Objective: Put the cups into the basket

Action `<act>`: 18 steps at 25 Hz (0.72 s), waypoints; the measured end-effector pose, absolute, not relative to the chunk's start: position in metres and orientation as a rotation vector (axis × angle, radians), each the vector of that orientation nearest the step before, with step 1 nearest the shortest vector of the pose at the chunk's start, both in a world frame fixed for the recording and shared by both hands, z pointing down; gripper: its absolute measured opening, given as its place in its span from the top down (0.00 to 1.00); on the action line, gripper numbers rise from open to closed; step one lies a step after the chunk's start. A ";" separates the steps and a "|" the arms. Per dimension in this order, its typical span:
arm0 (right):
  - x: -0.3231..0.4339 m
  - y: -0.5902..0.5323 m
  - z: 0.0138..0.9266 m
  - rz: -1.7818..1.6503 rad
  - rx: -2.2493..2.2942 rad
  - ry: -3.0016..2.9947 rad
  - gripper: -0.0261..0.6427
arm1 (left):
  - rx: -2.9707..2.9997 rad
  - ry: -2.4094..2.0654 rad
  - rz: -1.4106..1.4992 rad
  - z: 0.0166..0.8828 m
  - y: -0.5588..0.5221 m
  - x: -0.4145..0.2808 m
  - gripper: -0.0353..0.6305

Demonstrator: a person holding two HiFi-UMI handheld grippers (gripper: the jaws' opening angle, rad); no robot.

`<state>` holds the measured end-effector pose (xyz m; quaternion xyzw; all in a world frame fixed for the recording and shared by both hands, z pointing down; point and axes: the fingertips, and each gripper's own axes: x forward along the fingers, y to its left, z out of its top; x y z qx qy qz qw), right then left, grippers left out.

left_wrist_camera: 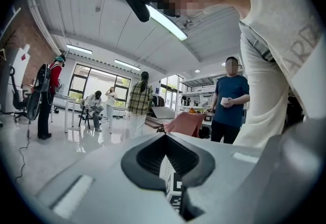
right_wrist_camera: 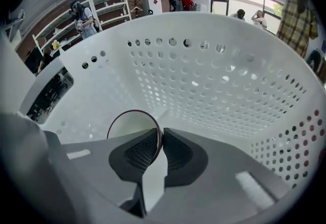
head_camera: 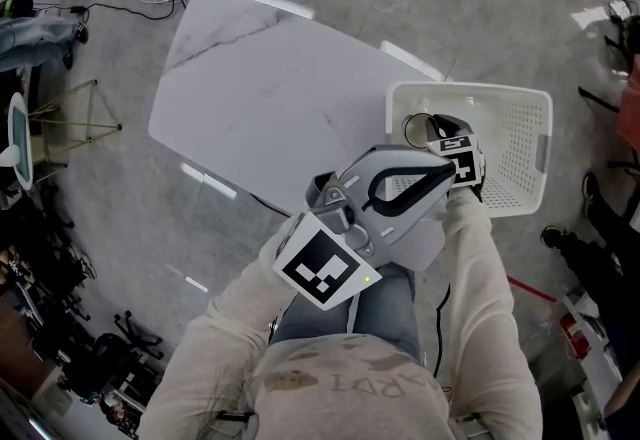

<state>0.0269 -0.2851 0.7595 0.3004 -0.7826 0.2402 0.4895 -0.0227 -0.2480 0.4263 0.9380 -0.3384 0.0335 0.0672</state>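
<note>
- Currently R tongs (right_wrist_camera: 160, 134) are clenched on a cup (right_wrist_camera: 127, 125), w/ the rim wall pinched btw the two jaws.
- Cup is pale w/ a dark rim, mouth toward the cam. It's held inside the white perforated basket (right_wrist_camera: 214, 80), low down by a corner; can't tell if it touches the bottom.
- From the head view the basket is at the right end of the white marble table (head_camera: 260, 88). Can't tell if it rests on the table or stands just beside it.
- L tongs (left_wrist_camera: 165, 135) are closed tip to tip, nothing btw the jaws. They're tilted up toward the ceiling, near my chest and just beside my R arm.
- Some ppl (left_wrist_camera: 136, 101) stand and sit far back in the room.
</note>
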 end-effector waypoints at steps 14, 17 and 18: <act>0.026 -0.284 0.750 0.583 0.713 -1.936 0.86 | 2.823 -0.994 0.156 0.459 -0.285 -0.011 0.94; 0.026 -0.284 0.747 0.583 0.711 -1.946 0.87 | 2.831 -1.000 0.181 0.456 -0.286 -0.011 0.94; 0.025 -0.284 0.744 0.582 0.713 -1.954 0.88 | 2.832 -1.004 0.185 0.454 -0.286 -0.011 0.94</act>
